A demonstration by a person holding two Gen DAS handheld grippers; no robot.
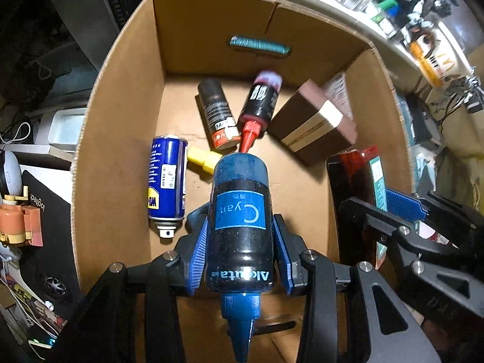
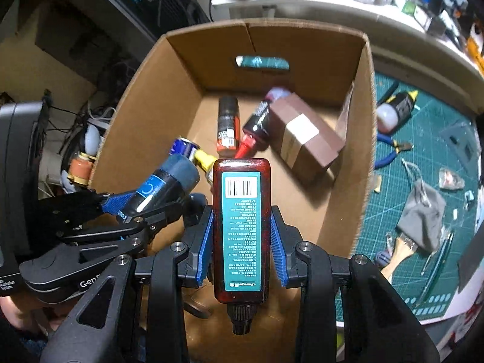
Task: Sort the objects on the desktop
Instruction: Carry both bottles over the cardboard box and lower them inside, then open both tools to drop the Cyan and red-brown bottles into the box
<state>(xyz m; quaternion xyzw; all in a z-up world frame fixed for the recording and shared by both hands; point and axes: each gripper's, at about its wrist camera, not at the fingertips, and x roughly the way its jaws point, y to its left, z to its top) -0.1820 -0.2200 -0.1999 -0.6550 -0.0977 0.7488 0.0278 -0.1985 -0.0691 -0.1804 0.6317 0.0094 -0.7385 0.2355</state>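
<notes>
My left gripper [image 1: 241, 237] is shut on a black ink bottle labelled Cyan [image 1: 240, 211], blue nozzle toward the camera, above the open cardboard box [image 1: 121, 90]. My right gripper [image 2: 242, 237] is shut on a flat dark-red bottle with a teal label [image 2: 241, 211], over the same box [image 2: 145, 90]. The two grippers hang side by side, the left gripper [image 2: 142, 202] with its cyan bottle [image 2: 169, 181] on the left. On the box floor lie a blue spray can [image 1: 166, 178], a black spray can [image 1: 216, 112], a red-nozzled ink bottle [image 1: 260, 103], a yellow-capped bottle [image 1: 202, 158] and a brown carton [image 1: 311, 121].
Right of the box a green cutting mat [image 2: 423, 166] carries blue-handled pliers [image 2: 390, 148], a paintbrush [image 2: 399, 251], a grey pouch [image 2: 423, 211] and a yellow-tipped ink bottle [image 2: 396, 109]. Left of the box are a black mouse pad [image 1: 45, 211] and an orange figure [image 1: 18, 220].
</notes>
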